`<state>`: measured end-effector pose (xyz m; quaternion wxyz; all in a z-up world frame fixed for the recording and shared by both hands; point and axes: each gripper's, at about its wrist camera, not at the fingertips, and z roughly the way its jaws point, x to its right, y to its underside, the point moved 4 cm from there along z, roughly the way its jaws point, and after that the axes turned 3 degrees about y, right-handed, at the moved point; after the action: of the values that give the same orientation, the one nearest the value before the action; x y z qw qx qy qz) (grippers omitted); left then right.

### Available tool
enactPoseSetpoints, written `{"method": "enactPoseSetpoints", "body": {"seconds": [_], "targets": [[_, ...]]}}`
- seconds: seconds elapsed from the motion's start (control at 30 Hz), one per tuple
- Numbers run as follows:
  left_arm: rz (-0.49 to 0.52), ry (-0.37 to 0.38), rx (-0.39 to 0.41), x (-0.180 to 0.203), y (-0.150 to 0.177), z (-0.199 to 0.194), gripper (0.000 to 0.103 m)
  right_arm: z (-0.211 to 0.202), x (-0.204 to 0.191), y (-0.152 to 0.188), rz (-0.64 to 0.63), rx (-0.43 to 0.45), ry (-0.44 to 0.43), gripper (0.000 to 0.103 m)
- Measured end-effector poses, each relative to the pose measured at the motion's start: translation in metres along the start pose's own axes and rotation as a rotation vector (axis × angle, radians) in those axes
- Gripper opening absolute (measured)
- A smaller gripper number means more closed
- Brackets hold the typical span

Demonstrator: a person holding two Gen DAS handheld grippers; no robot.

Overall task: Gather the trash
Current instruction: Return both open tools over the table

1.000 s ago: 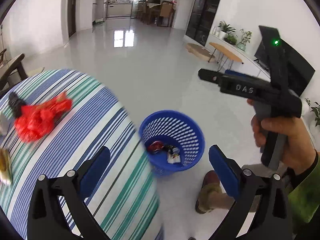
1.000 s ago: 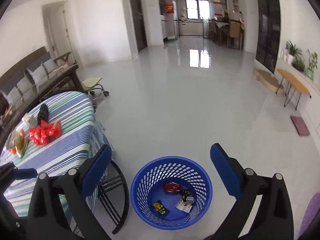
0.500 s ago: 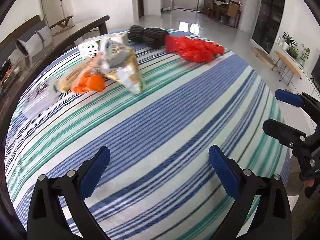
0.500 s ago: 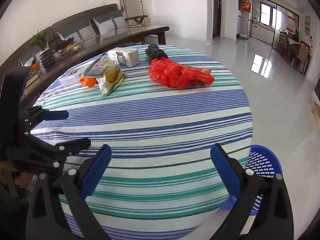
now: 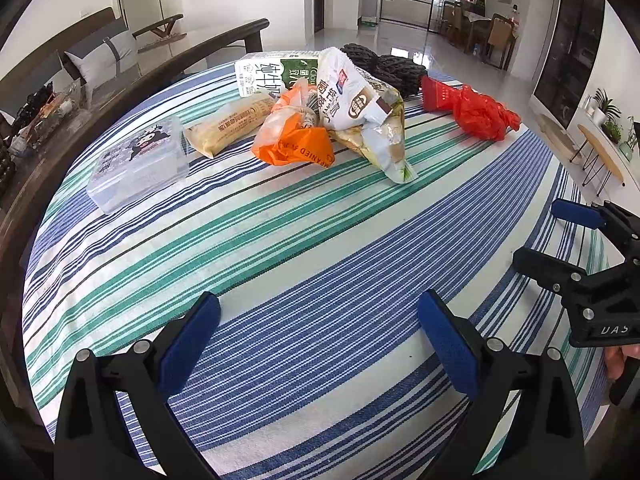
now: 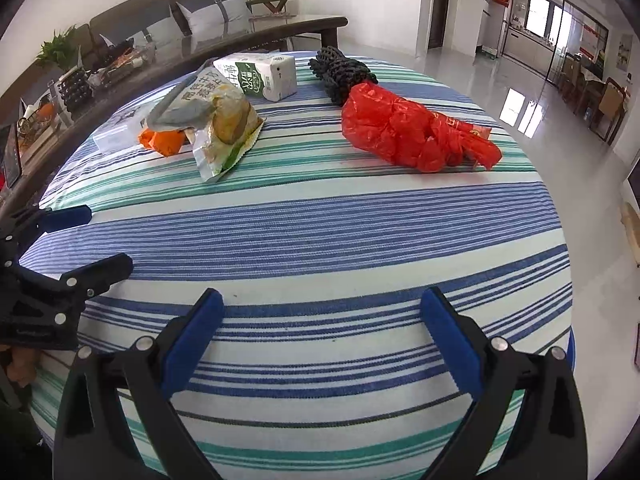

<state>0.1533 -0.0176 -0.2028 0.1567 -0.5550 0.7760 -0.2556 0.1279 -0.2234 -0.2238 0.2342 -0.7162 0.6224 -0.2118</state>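
Note:
Trash lies at the far side of a round striped table [image 5: 280, 264]: a white-and-gold snack bag [image 5: 368, 120] [image 6: 216, 124], an orange wrapper [image 5: 294, 136] [image 6: 164, 140], a milk carton [image 5: 272, 74] [image 6: 260, 74], a tan wrapped pack [image 5: 230, 126], a red plastic bag [image 5: 476, 114] [image 6: 412, 132] and a black mesh bundle [image 5: 388, 66] [image 6: 340, 72]. My left gripper [image 5: 320, 340] hovers open over the near stripes, empty. My right gripper [image 6: 324, 332] is open too, short of the red bag, nothing between its fingers.
A clear plastic box [image 5: 140, 164] sits at the table's left. A dark wooden bench [image 6: 240, 40] with cluttered items runs behind the table. Glossy floor lies to the right, with a sliver of the blue basket [image 6: 571, 350] past the table's rim.
Both grippers swung from the blue basket on the floor to the table a second ago. Since half a second ago, both have come closer to the trash pile, still open.

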Motion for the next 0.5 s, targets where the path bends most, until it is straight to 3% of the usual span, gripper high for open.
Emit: {"method": "enactPoseSetpoints", "body": {"seconds": [0.33,0.5], "targets": [[0.015,0.007,-0.004,0.008,-0.002,0.003,0.099,0.001,0.002,0.002,0.004,-0.010,0.021,0.097],[0.012,0.006,-0.012,-0.007,-0.005,0.004,0.099,0.001,0.002,0.003,0.003,-0.009,0.022,0.097]]}}
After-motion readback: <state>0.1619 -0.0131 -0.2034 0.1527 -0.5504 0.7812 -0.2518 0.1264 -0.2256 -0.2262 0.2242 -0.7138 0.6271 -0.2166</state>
